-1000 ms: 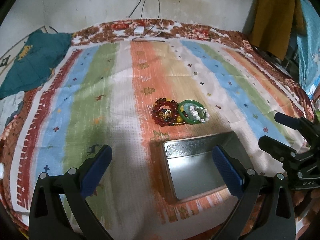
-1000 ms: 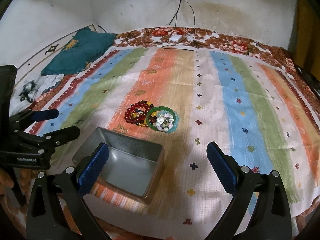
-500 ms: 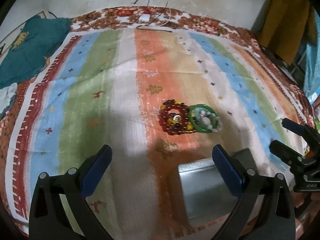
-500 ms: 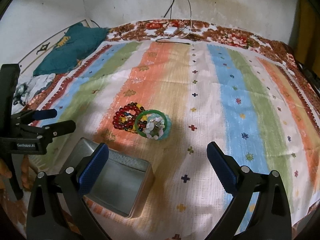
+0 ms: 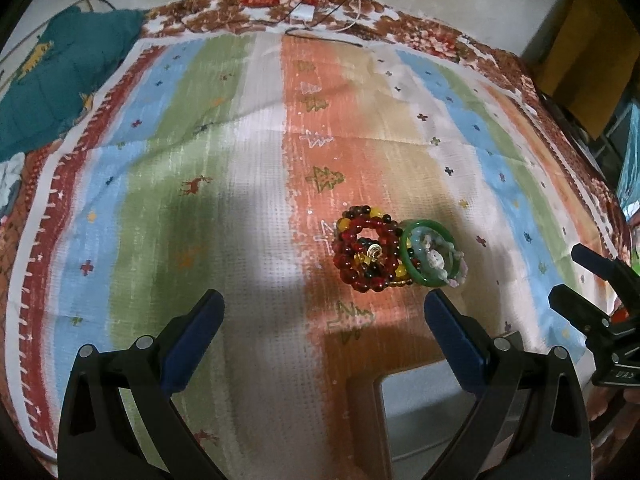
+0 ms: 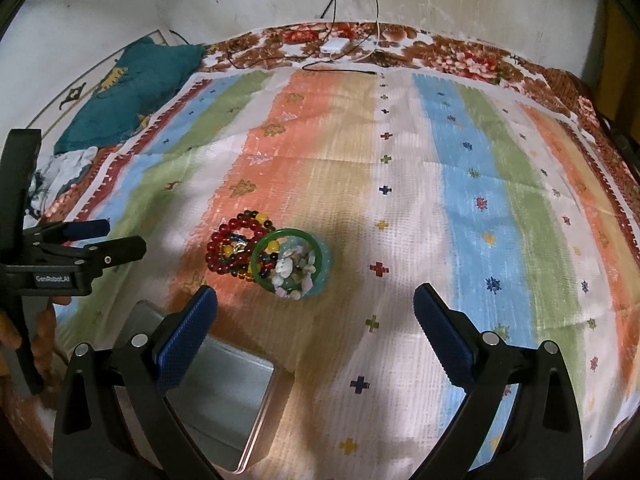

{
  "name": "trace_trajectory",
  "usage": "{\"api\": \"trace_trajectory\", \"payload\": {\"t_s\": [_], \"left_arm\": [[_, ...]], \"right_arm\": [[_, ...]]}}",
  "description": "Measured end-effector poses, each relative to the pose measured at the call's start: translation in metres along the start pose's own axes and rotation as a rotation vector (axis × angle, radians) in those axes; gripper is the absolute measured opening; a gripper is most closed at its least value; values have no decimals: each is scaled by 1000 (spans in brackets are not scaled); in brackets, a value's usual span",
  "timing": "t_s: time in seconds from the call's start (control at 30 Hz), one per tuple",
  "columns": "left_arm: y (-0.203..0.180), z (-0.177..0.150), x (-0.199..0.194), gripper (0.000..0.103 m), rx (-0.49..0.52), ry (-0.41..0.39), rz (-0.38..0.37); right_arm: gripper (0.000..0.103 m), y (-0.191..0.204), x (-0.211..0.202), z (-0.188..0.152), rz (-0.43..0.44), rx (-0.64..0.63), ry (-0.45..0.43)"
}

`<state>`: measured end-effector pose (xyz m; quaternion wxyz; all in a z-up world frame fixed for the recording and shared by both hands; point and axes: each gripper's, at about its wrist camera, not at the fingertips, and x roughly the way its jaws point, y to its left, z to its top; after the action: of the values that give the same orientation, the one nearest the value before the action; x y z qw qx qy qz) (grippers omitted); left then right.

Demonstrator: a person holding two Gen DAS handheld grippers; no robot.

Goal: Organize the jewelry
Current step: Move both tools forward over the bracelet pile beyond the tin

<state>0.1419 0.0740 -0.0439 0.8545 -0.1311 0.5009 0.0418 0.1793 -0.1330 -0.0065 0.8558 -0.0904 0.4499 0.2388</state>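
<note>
You have brought both grippers, the left gripper (image 5: 320,334) and right gripper (image 6: 316,330), forward with fingers spread and empty, so the heap of red-and-yellow bead bracelets and green bangle (image 6: 268,258) (untouched on the striped bedspread (image 6: 460,208)) now lies nearer, the open metal tin (image 6: 224,396) sliding beneath them.

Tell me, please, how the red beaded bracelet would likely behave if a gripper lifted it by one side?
The red beaded bracelet looks like strung round beads, so it would probably sag rather than stay flat. It overlaps the green bangle, so it may drag that along. The glossy beads could slip between the pads.

Striped cloth (image 6: 460,184) under beaded bracelets (image 6: 234,250), green bangle (image 6: 290,262), metal tin (image 6: 224,404).
</note>
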Motion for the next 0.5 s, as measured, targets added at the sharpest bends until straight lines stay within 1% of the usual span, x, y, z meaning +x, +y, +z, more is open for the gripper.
{"api": "trace_trajectory", "payload": {"t_s": [0.37, 0.5], "left_arm": [[4, 16, 25, 97, -9, 66, -17], [5, 20, 34, 97, -6, 87, -18]], "right_arm": [[99, -3, 25, 16, 1, -13, 61], [99, -9, 28, 22, 2, 7, 61]]}}
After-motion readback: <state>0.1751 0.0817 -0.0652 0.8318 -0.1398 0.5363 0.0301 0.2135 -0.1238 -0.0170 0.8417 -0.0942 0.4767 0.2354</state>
